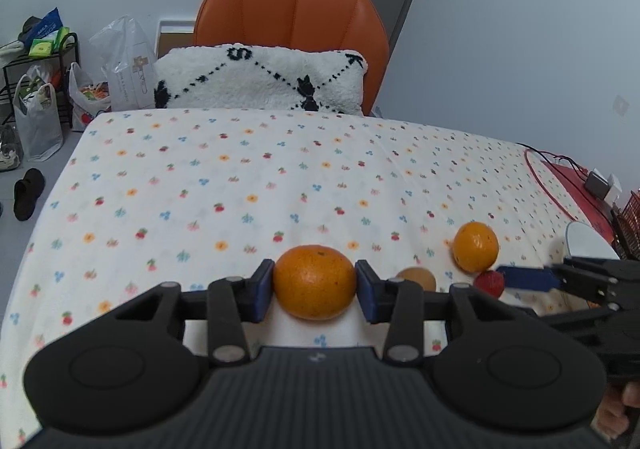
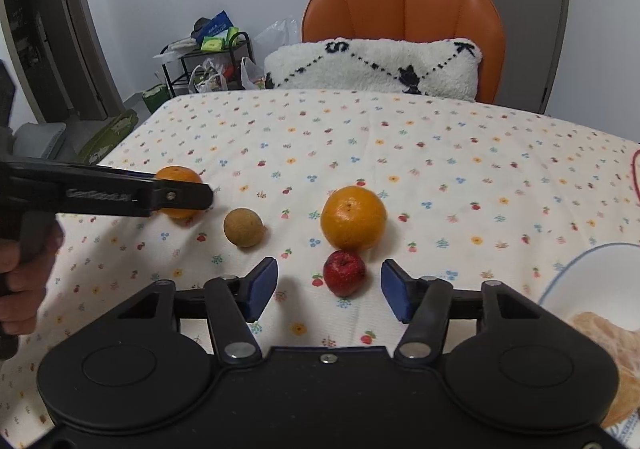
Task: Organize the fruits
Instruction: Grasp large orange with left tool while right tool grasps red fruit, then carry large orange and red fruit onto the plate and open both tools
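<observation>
My left gripper (image 1: 315, 285) is shut on an orange (image 1: 315, 281), with both blue pads against its sides, just above the fruit-print tablecloth (image 1: 240, 177). In the right wrist view that same orange (image 2: 178, 197) shows behind the left gripper's fingers (image 2: 180, 197). My right gripper (image 2: 329, 285) is open, its jaws either side of a small red fruit (image 2: 344, 273) that lies on the cloth, not touching it. A second orange (image 2: 353, 217) sits just behind the red fruit, and a round brown fruit (image 2: 243, 227) lies to its left.
A white bowl (image 2: 592, 289) holding peeled orange segments (image 2: 608, 345) stands at the right. An orange chair (image 1: 292, 17) with a white cushion (image 1: 260, 79) is behind the table. A red wire basket (image 1: 628, 225) and cables are at the far right edge.
</observation>
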The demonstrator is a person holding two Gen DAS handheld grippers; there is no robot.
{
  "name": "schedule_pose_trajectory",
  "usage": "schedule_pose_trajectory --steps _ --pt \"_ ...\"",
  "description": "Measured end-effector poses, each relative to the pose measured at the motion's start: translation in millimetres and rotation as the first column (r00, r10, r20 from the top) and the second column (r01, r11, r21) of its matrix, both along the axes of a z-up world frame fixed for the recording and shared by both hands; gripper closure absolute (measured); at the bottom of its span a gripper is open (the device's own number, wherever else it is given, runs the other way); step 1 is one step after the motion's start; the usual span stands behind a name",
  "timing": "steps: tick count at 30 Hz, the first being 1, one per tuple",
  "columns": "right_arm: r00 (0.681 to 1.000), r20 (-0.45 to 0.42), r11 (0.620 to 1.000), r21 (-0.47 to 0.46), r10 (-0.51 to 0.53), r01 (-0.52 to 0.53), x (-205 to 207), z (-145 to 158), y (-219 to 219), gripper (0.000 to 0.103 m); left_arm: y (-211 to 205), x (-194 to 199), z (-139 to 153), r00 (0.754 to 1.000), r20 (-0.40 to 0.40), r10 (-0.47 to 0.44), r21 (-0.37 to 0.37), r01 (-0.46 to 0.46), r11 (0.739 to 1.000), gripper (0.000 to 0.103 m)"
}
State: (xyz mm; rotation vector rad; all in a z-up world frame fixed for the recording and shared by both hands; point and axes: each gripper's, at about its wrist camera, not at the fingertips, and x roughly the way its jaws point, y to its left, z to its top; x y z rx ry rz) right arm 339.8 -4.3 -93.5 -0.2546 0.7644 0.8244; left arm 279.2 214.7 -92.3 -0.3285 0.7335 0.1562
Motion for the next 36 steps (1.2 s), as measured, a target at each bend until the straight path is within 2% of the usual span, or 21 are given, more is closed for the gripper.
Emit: schedule_pose_trajectory --steps 2,5,6,7,12,23,36 --pt "1.000 0.026 1.000 -0.018 0.005 -0.005 -1.5 -1.3 4.7 0.046 -0.8 -4.9 0.8 1.000 -0.001 0.000 -0.004 0.000 1.000 0.061" --pt "0.997 0.077 0.998 -0.061 0.012 -0.007 -5.4 -0.8 10.6 0.067 -2.8 -11.3 2.4 1.000 -0.001 0.002 -0.008 -0.002 1.000 0.061" --pt "0.997 0.071 0.998 -0.059 0.022 -0.018 -5.2 0.5 10.2 0.080 -4.0 -13.4 3.3 1.000 0.001 0.003 -0.010 -0.003 1.000 0.061" --pt "0.998 0.057 0.998 -0.050 0.029 -0.026 -5.3 2.0 9.1 0.081 -5.2 -15.2 4.4 1.000 0.003 0.002 -0.012 -0.002 1.000 0.061" --pt "0.999 0.038 0.999 -0.008 0.031 -0.031 -11.0 12.1 -5.4 0.081 -15.6 -22.6 14.2 0.999 0.032 -0.020 -0.020 0.021 1.000 0.061" --pt "0.998 0.061 0.999 0.038 -0.007 0.005 -32.3 31.9 -48.3 0.081 -56.7 -31.5 43.0 0.990 0.101 -0.100 0.001 0.100 0.995 0.061" --pt "0.993 0.084 0.993 0.093 -0.085 0.077 -46.5 47.4 -108.5 0.081 -112.4 -31.0 56.8 0.974 0.126 -0.189 0.018 0.188 0.982 0.062"
